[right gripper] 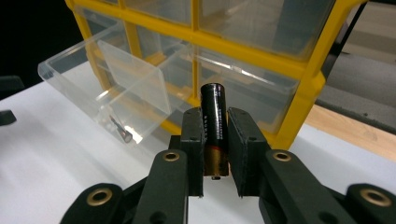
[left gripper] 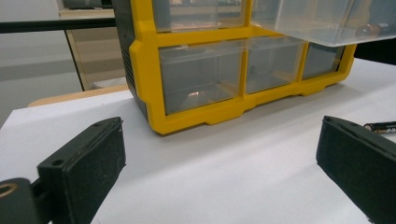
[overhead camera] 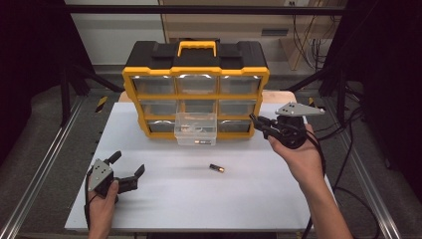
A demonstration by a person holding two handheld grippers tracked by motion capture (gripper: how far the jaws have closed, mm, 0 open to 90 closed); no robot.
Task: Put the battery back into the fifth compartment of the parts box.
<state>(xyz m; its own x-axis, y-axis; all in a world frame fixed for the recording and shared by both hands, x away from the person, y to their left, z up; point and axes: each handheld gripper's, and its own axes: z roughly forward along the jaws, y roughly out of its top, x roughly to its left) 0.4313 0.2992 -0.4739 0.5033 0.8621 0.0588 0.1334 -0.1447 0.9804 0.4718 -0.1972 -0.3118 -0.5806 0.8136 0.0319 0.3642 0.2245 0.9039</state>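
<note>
Right claw: gripping a black and copper cylindrical battery between closed jaws, hovering just beside the yellow and black plastic drawer organiser.
Left claw: gaping wide, holding nothing, resting low over the white surface.
Clear plastic drawer: sticking out ahead of the right claw.
Second black battery: lying between both claws, apart from each.

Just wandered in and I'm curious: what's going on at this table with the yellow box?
A person holds a tool in each hand. The right tool is shut on a battery, near the yellow organizer, whose clear drawer is pulled out with something small lying inside. The left tool is open, holding nothing, low over the white table. Another battery lies loose on the table.
</note>
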